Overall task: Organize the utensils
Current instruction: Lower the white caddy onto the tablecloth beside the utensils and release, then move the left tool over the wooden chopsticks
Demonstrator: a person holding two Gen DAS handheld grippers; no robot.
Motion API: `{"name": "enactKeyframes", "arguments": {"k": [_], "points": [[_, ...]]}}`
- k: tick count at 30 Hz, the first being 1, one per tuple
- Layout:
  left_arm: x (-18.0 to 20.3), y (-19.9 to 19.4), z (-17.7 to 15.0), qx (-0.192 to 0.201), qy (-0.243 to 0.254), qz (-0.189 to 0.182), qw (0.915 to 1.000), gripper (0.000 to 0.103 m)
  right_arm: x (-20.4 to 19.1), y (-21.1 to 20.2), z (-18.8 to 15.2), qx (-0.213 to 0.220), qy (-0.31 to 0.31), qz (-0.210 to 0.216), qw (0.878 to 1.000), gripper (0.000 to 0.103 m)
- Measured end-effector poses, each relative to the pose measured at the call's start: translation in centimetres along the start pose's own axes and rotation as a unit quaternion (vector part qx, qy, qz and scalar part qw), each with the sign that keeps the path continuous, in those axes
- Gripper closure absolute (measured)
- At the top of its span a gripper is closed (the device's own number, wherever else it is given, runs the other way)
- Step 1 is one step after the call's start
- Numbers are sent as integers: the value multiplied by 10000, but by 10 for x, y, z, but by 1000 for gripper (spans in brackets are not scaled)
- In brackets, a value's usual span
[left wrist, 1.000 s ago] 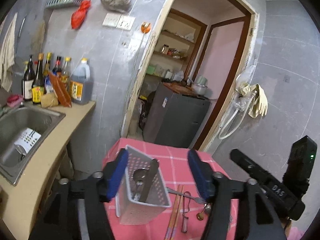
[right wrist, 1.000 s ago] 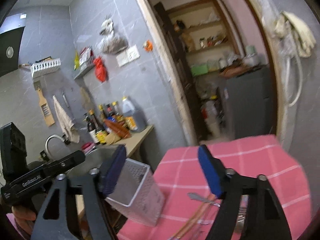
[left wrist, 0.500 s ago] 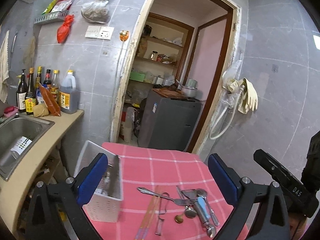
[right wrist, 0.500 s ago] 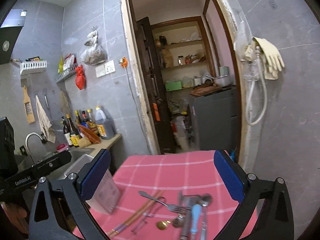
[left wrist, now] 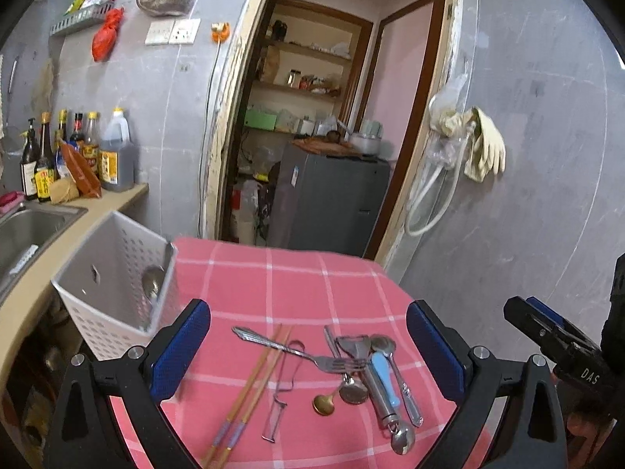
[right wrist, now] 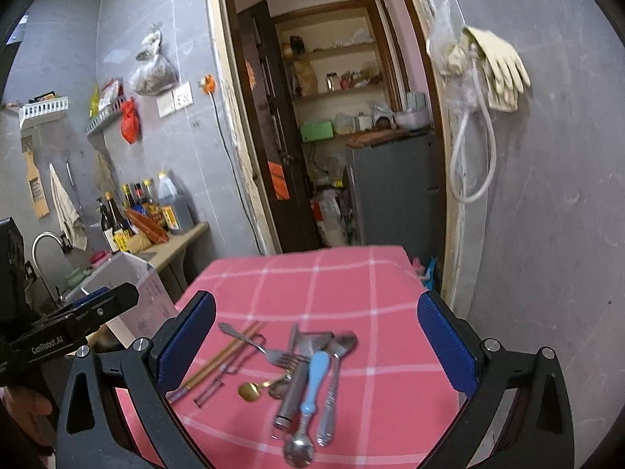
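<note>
Loose utensils lie on a pink checked tablecloth (left wrist: 297, 285) (right wrist: 351, 285): a fork (left wrist: 289, 349) (right wrist: 258, 346), wooden chopsticks (left wrist: 250, 391) (right wrist: 222, 355), a metal peeler (left wrist: 281, 402), a small gold spoon (left wrist: 324, 404) (right wrist: 250, 391), a blue-handled scoop (left wrist: 384, 375) (right wrist: 314, 383) and several steel pieces. A white perforated holder (left wrist: 113, 285) (right wrist: 140, 289) at the cloth's left edge holds a spoon (left wrist: 152, 279). My left gripper (left wrist: 308, 348) hangs open over the pile, empty. My right gripper (right wrist: 316, 348) is likewise open and empty above the same pile.
A sink (left wrist: 27, 230) and counter with sauce bottles (left wrist: 74, 152) run along the left. Behind the table a doorway opens onto a grey cabinet (left wrist: 332, 203). Gloves and a hose (left wrist: 476, 144) hang on the right wall. The right gripper's body (left wrist: 562, 348) shows at the left view's right edge.
Both grippers opened wide and pulled back from the white holder, which now stands free at the left. Both views swung right and down onto the utensil pile.
</note>
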State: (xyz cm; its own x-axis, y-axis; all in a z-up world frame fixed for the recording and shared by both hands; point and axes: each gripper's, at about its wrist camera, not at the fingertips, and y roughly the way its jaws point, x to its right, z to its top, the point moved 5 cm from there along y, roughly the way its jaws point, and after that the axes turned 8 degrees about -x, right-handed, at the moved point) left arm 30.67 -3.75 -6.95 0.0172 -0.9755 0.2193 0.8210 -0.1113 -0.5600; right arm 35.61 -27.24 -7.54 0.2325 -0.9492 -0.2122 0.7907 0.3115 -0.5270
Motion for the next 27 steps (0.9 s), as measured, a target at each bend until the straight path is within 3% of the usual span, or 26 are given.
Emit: {"name": "enactKeyframes", "arguments": {"k": [17, 20, 22, 27], "points": [[-13, 97, -51, -911, -69, 314, 9953, 2, 35, 120, -61, -1259, 583, 750, 9875, 3], [-21, 111, -58, -1085, -83, 365, 9934, 6, 34, 140, -69, -1485, 642, 818, 9834, 12], [-24, 120, -62, -1241, -139, 376, 9915, 13, 34, 151, -74, -1633, 656, 850, 9807, 23], [-37, 138, -66, -1582, -442, 489, 9852, 25, 31, 170, -78, -1814, 736, 956, 9760, 38]]}}
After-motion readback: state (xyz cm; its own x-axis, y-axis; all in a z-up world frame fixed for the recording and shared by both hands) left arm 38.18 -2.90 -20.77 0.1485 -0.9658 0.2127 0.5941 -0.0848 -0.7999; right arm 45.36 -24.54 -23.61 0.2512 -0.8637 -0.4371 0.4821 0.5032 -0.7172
